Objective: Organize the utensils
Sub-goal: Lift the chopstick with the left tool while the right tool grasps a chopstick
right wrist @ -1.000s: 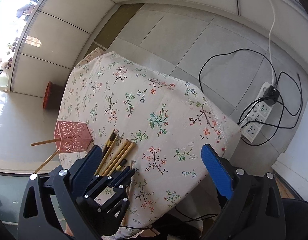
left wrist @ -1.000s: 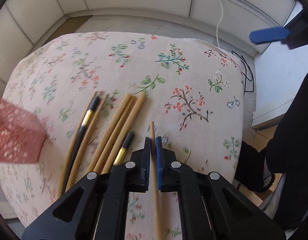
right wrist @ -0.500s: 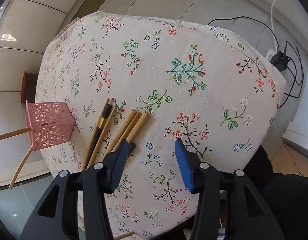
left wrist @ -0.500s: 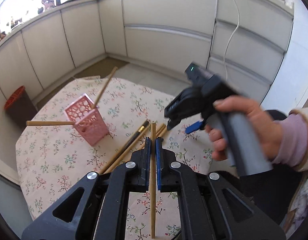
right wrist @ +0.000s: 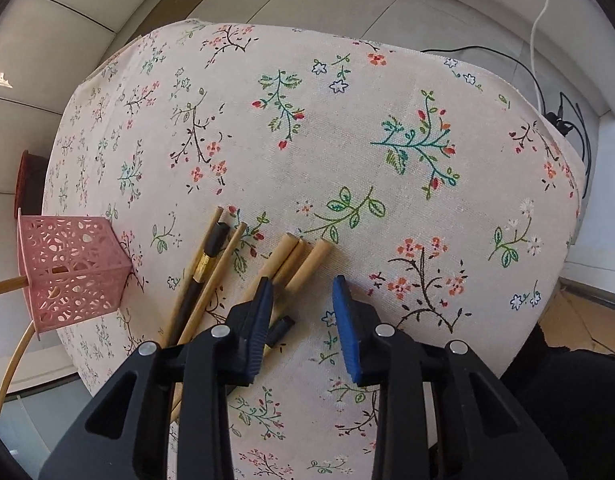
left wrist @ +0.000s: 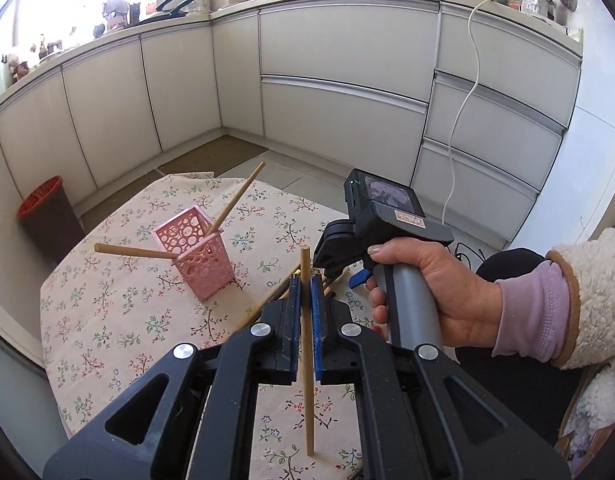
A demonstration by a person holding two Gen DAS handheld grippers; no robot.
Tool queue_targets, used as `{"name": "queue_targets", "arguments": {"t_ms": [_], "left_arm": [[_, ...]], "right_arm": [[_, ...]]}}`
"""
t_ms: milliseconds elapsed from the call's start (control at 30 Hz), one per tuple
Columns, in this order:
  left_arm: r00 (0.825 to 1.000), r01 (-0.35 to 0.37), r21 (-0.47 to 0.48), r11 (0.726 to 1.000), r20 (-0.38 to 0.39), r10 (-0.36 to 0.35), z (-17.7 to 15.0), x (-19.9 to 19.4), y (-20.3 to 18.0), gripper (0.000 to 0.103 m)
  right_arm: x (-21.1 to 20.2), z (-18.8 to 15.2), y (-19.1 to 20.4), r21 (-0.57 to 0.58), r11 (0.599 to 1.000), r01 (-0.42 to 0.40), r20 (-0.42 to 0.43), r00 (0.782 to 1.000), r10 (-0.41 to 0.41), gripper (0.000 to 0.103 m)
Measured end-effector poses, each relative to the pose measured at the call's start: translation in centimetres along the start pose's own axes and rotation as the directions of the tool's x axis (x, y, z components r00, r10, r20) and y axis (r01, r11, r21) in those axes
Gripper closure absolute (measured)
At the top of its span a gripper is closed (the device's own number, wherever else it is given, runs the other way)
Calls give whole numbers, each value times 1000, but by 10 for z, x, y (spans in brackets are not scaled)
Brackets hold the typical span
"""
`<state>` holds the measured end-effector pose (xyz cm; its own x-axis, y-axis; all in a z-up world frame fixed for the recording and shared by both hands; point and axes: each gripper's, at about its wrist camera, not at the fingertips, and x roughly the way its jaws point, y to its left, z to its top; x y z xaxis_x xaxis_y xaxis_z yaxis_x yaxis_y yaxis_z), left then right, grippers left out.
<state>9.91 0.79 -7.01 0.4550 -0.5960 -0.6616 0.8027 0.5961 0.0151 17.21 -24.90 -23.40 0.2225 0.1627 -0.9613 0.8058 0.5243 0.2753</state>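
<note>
Left gripper (left wrist: 306,296) now has one bamboo chopstick (left wrist: 306,344) pinched tight, lifted off the table toward the pink holder (left wrist: 193,258). Right gripper (right wrist: 303,312) has just been closing over the chopstick pile (right wrist: 283,264), nothing gripped yet.

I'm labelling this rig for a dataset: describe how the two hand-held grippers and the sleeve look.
Both are black plastic frames with silver rivets and blue ribbed pads: left hand-held gripper, right hand-held gripper. The right one has a grey handle and a small screen on top. The sleeve is cream fleece over a lilac cuff.
</note>
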Motion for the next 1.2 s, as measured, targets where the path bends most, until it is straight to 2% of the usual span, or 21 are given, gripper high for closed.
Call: {"name": "queue_targets", "arguments": {"t_ms": [33,100,267,433,500,600,733,933,1033,1200], "left_arm": [[1000,0,-2,1000,2,0,0,0,1,98],[1000,-2,-8,1000,3,2,-1,0,3,98],[1000,-6,-24,1000,5,6,-2,-1,6,98],[1000,-15,-27,1000,0,15,1,2,5,98],[1000,-19,-33,999,4,19,1,2,7,98],[1000,-25,-53,998,17,26,1,-2,12,98],[999,-30,-76,997,37,33,3,-7,17,98],[998,-44,-85,995,45,48,2,-11,20,98],[997,-45,-100,994,65,51,4,-16,23,98],[993,-45,-139,989,101,59,7,-24,28,98]], "right_arm": [[0,0,2,-1,1000,12,6,1000,-12,72],[0,0,3,8,999,41,29,999,-41,81],[3,0,7,13,999,48,33,998,-49,86],[4,-2,20,-27,996,87,74,994,-85,81],[5,-2,19,-3,999,49,85,995,-49,87],[6,2,11,60,997,-50,56,997,47,94],[3,2,2,96,985,-142,52,989,138,95],[-16,10,-9,125,955,-268,67,963,262,95],[-29,9,-12,103,942,-320,63,947,315,95],[-70,-2,-11,-69,926,-371,139,916,377,95]]}}
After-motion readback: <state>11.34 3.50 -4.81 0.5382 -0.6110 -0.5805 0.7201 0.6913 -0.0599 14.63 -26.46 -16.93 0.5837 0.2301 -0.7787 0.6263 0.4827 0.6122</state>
